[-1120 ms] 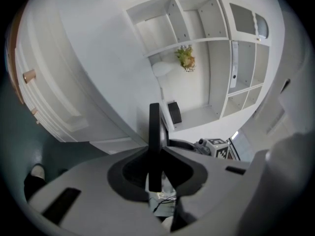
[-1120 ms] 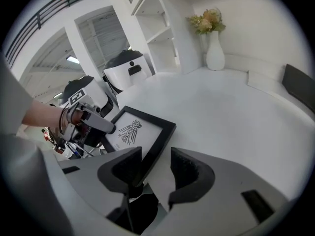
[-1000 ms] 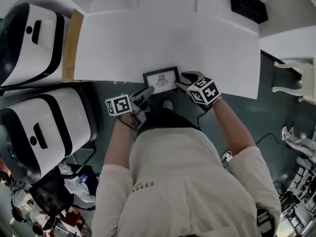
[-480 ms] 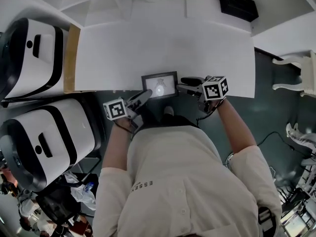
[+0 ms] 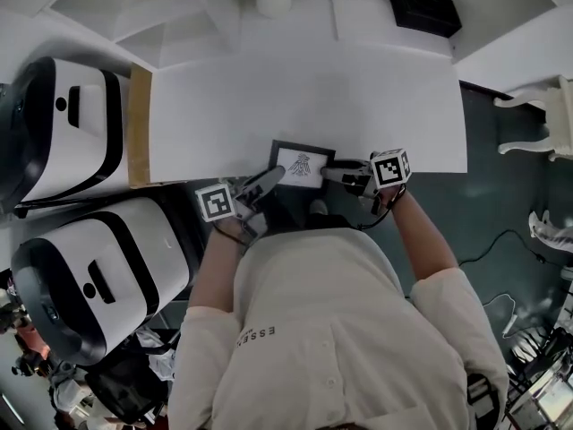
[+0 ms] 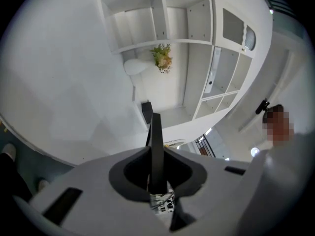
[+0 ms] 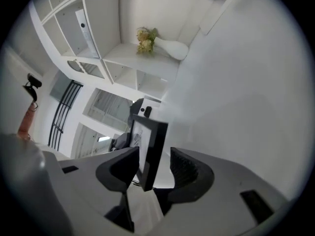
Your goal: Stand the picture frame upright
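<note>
While the tilt is under way, head view: the black-edged rectangular picture frame [image 5: 302,165], with a white mat and a small drawing, is at the near edge of the flat white worktop [image 5: 304,88]. It sits between the tips of the left gripper [image 5: 273,179] and the right gripper [image 5: 338,172].
Change since a second ago: the frame lay flat with the right fingers over its right side. Now it is tipped up, and those fingers sit back at its right rim.
Left gripper view, fingers [image 6: 127,173]: nearly together and clamped on the frame's thin edge [image 6: 156,141], which runs straight out from between them.
Right gripper view, fingers [image 7: 189,173]: just opened to full width. The frame's corner [image 7: 150,141] stands between them with a clear gap at one pad, so there is no grip.
Meaning for the task: the left fingers alone seem to carry the frame. It is raised but not yet standing free, and I cannot tell whether its lower edge touches the worktop.
</note>
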`<state>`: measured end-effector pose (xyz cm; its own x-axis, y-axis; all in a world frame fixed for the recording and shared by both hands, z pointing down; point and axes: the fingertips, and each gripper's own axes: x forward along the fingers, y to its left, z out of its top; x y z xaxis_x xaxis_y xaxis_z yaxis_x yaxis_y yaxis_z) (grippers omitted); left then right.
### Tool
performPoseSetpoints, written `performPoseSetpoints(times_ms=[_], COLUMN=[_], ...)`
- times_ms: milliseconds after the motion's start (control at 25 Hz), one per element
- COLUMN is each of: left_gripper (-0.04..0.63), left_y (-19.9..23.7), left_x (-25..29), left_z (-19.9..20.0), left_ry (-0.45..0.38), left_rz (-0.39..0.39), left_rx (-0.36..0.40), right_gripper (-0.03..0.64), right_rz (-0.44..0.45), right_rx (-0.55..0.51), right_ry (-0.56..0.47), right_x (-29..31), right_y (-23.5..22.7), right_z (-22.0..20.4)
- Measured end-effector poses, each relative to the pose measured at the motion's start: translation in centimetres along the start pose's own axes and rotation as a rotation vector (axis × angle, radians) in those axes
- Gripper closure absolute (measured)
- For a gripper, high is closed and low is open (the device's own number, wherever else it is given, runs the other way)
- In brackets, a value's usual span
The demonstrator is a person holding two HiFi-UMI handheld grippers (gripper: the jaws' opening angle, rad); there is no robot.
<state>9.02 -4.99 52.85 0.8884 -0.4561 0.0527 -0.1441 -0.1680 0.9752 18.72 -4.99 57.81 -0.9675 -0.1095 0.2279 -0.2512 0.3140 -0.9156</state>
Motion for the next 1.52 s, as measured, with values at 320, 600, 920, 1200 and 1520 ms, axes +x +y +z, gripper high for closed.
performPoseSetpoints(times_ms=[320, 600, 920, 1200, 1520], left_gripper=[0.535, 0.532, 0.531, 0.526, 0.515], left_y=[-0.2, 0.4, 2.8, 5.2, 6.7], left_x=[-1.3, -3.0, -5.0, -6.2, -6.0], left_z=[2.7, 6.5, 12.4, 18.9, 25.5], left_ry=[0.02, 0.077, 0.167, 0.17, 0.163], left_rz=[-0.023, 0.017, 0.079, 0.171, 0.228], left_rx=[0.04, 0.182, 0.342, 0.428, 0.607], right_gripper=[0.517, 0.529, 0.531, 0.531, 0.529], right_rz=[0.047, 0.028, -0.055, -0.173, -0.333], right_rx=[-0.034, -0.091, -0.216, -0.311, -0.484], right_ry=[-0.066, -0.079, -0.061, -0.066, -0.088], right_x=[1.5, 4.2, 9.2, 13.9, 17.4], right_y=[2.9, 4.2, 4.7, 3.3, 2.1], right_z=[3.2, 6.9, 12.1, 16.6, 22.1])
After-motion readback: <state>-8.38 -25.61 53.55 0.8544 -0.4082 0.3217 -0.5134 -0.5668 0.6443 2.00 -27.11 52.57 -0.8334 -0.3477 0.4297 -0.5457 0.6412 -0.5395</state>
